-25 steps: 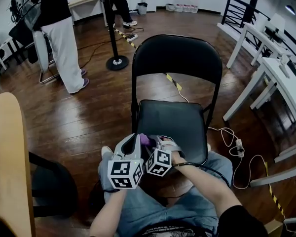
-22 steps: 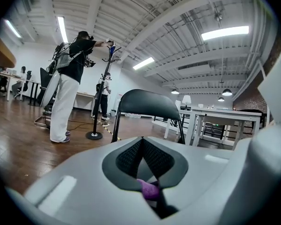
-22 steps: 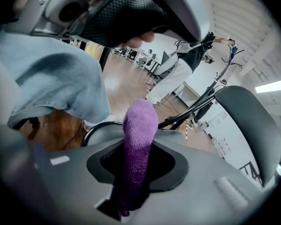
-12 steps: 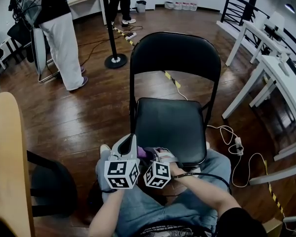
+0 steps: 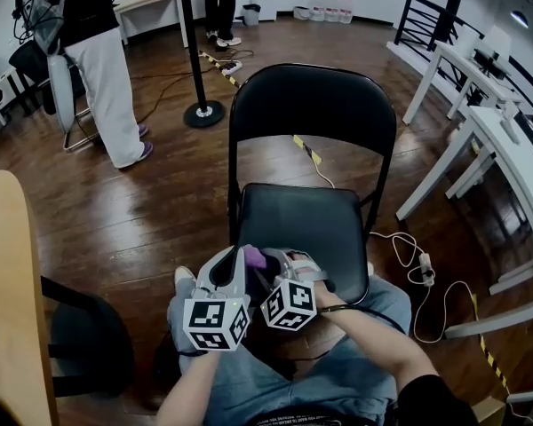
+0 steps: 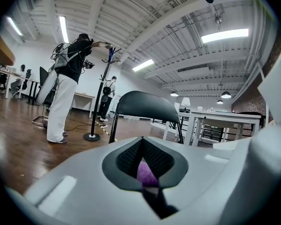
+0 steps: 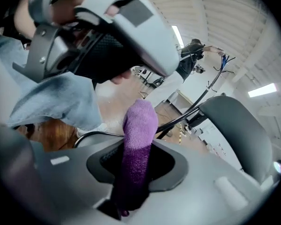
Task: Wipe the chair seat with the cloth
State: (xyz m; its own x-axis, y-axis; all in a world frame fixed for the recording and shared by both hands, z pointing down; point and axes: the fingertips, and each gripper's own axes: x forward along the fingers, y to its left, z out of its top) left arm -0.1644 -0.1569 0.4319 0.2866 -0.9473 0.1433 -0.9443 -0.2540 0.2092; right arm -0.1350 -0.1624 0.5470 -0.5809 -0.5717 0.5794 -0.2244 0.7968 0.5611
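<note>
Open lab-like hall: wood floor (image 5: 160, 211), white tables (image 5: 515, 140), hazard tape (image 5: 306, 149), strip-lit beamed ceiling (image 6: 178, 32).

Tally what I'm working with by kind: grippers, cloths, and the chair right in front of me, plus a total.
Purple cloth: 1
Black folding chair: 1
Hand-held grippers: 2, left hand-held gripper and right hand-held gripper, both shut on the purple cloth
Total: 4

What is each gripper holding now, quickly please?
Left gripper: closed on the purple cloth.
Right gripper: closed on the purple cloth too.
</note>
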